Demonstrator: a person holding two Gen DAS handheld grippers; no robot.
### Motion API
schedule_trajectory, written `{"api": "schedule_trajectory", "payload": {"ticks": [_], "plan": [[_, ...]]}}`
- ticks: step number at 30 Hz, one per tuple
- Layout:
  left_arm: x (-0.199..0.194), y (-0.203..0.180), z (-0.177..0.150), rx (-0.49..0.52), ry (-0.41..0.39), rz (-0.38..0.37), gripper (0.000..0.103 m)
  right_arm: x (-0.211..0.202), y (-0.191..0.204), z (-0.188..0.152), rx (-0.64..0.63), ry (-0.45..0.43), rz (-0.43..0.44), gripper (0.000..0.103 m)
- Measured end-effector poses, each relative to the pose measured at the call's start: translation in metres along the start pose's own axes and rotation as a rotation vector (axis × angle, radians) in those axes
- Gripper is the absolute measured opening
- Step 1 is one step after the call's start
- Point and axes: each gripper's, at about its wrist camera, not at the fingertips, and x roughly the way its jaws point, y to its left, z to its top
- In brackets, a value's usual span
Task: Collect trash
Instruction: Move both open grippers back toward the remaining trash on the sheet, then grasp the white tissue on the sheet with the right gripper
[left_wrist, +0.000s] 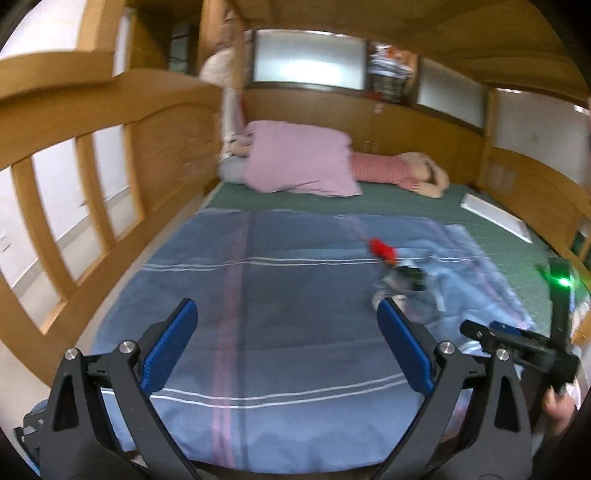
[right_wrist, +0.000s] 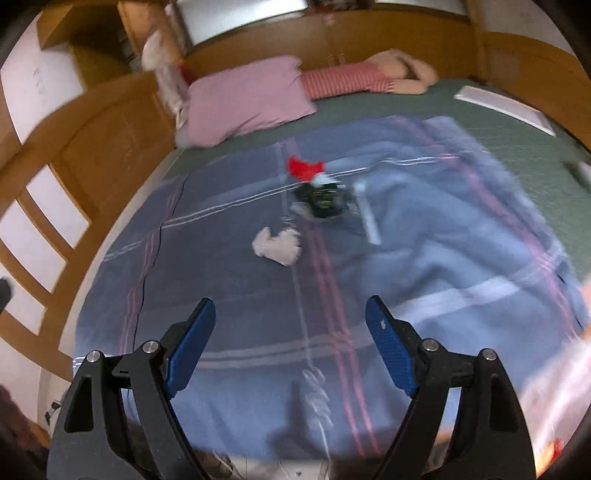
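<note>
Several bits of trash lie on the blue striped blanket near the middle of the bed: a red scrap, a dark crumpled wrapper touching it on the near side, a pale strip just beside that wrapper, and a white crumpled tissue a little nearer to us. From the left wrist view we see only the red scrap and the wrapper, partly hidden behind our left gripper's finger; both views are smeared, so we cannot say what the pieces are made of.

Our right gripper hangs above the blanket with its blue pads wide apart and nothing between them, the tissue ahead of it. Our left gripper is likewise spread wide and holds nothing.

Beyond the litter sit a pink pillow and a striped doll against the wooden headboard.

We judge the collecting barely begun: every visible piece is on the bed, none grasped, and no bin shows.
</note>
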Motion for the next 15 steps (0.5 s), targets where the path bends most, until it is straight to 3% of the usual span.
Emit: {"api": "schedule_trajectory", "payload": {"ticks": [10, 13, 14, 15], "plan": [[0.049, 0.055, -0.003, -0.054, 0.061, 0.086, 0.097, 0.15, 0.028, 0.042, -0.065, 0.152, -0.035, 0.082], [0.06, 0.066, -0.005, -0.073, 0.069, 0.104, 0.097, 0.179, 0.032, 0.047, -0.089, 0.209, -0.101, 0.082], [0.064, 0.07, -0.006, -0.085, 0.078, 0.105, 0.097, 0.187, 0.033, 0.046, -0.101, 0.227, -0.111, 0.079], [0.068, 0.073, -0.007, -0.093, 0.087, 0.105, 0.097, 0.191, 0.033, 0.044, -0.107, 0.238, -0.121, 0.067]]}}
